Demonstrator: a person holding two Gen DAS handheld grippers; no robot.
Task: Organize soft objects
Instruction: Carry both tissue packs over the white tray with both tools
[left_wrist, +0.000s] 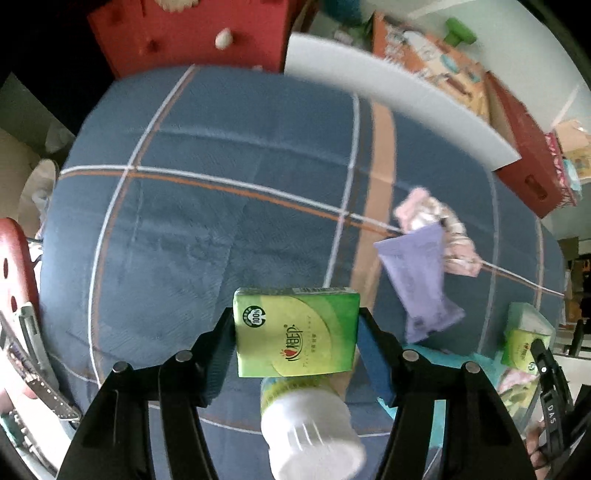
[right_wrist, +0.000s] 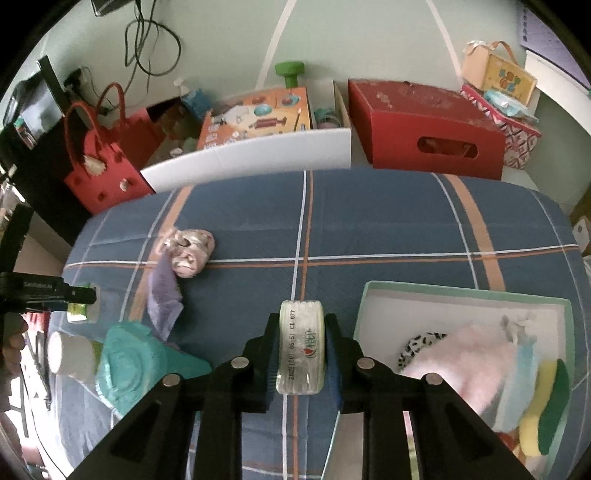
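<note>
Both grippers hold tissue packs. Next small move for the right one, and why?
Probably swing the right gripper rightward over the open box. Its jaws clamp a tissue pack above the blue bedspread, and the box beside it already holds soft items.

both wrist views steeply downward, near, sharing plaid bedspread

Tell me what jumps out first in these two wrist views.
Each gripper clamps a small tissue pack: the left gripper holds a green pack flat-on, the right gripper a pack edge-on. Both hang over a blue plaid bedspread, with an open mint box of soft things at right.
</note>
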